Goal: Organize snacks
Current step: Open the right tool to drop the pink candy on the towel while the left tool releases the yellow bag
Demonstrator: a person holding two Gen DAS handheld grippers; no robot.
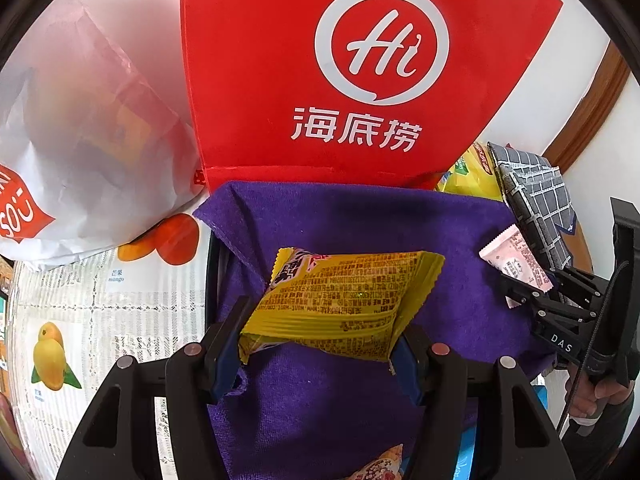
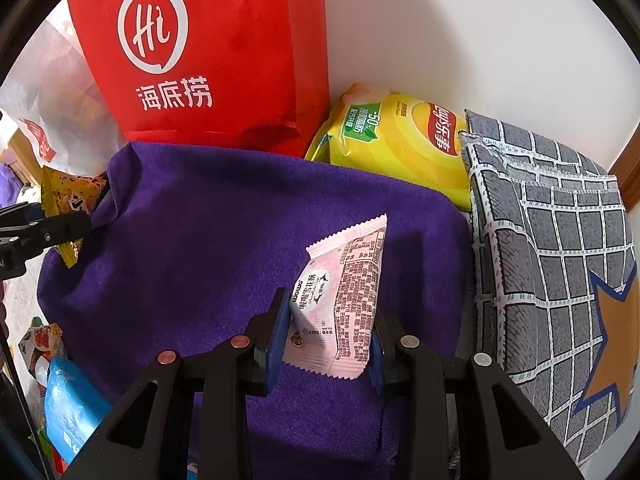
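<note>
Behind: red Haidilao bag (image 1: 316, 68), purple towel (image 2: 224, 216), grid-patterned cloth (image 2: 560, 264), Lay's chip bag (image 2: 404, 144). Clamped in left hand-held gripper (image 1: 320, 344): yellow snack packet (image 1: 340, 300). Pinched in right hand-held gripper (image 2: 328, 344), over the towel: pink snack packet (image 2: 344, 300).

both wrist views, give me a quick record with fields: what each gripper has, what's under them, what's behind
left gripper: shut on yellow snack packet
right gripper: shut on pink snack packet
surface below: purple cloth
behind cloth: red bag, upright against the wall
right of red bag: yellow chip bag
far right: grey grid-pattern cloth
left of red bag: white plastic bag
</note>
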